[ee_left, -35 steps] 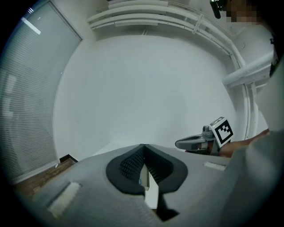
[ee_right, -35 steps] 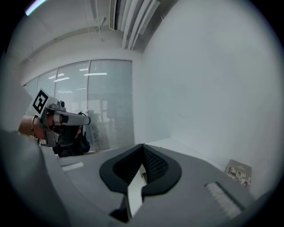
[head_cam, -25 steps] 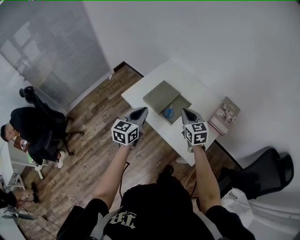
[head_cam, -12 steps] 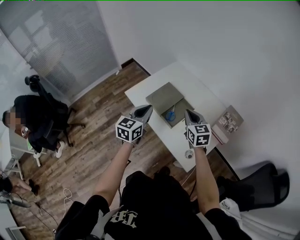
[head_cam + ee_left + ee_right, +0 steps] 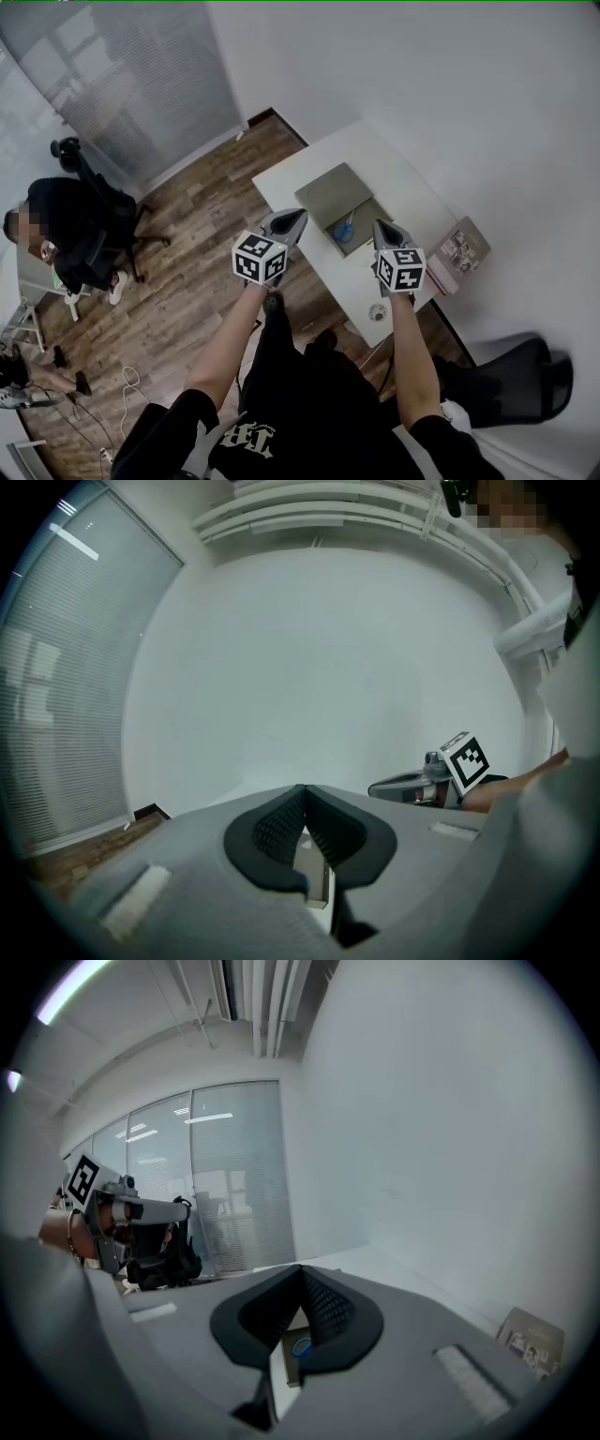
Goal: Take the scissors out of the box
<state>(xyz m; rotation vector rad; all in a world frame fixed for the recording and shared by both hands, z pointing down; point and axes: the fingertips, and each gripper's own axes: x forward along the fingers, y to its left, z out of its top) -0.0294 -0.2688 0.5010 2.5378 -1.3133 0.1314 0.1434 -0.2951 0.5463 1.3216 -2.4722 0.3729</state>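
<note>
Barely begun: hovering short of the box (image 5: 373,212) on the table (image 5: 305,169), left tool (image 5: 296,217) and right tool (image 5: 380,228) both closed, empty. Yet to open, grip the scissors (image 5: 344,230) lying inside, lift out.

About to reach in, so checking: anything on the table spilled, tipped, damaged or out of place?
Nothing stands out. The box sits open on the white table, its lid flat beside it, blue-handled scissors lying inside. A booklet sits at the table's right end.
</note>
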